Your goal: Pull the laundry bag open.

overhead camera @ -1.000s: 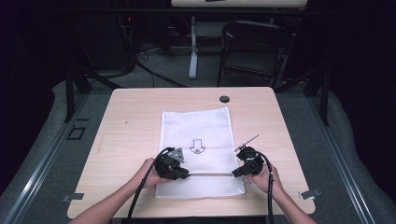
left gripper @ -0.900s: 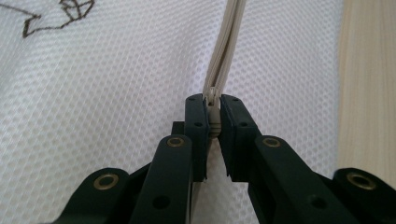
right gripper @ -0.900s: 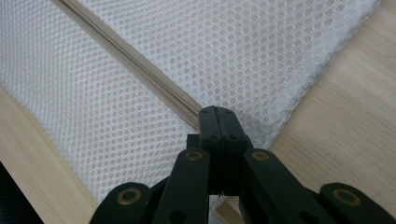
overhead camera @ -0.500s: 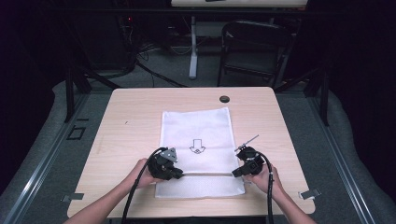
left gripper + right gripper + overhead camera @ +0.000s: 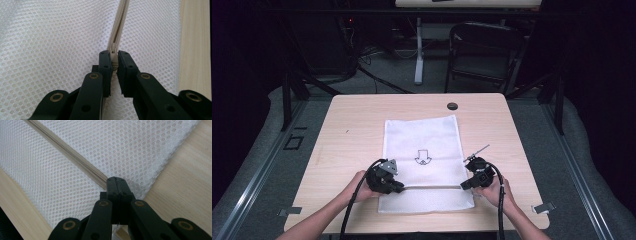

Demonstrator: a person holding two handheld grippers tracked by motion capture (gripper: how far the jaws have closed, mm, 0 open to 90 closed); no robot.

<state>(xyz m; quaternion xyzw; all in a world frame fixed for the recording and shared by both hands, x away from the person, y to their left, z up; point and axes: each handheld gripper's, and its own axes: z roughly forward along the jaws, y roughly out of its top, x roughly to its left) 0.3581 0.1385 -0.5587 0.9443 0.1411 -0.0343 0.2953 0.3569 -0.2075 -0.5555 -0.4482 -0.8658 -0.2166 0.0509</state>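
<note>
My left gripper (image 5: 114,62) pinches the zip pull (image 5: 113,49); right gripper (image 5: 116,185) is clamped on the zip's (image 5: 75,160) far end. Mesh bag (image 5: 422,145) lies flat mid-worktop (image 5: 352,120), zip near my edge.

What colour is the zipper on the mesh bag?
Cream, off-white; the zipper on the mesh bag shows best in the left gripper view.

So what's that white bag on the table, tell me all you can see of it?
The white mesh bag lies flat on the wooden table, long side running away from the person. Its fabric is a fine honeycomb net with a black arrow mark printed mid-panel. A cream zipper crosses it near the close end. The left tool is shut on the zipper's slider, and the right tool pinches the zipper's other end at the bag's edge.
</note>
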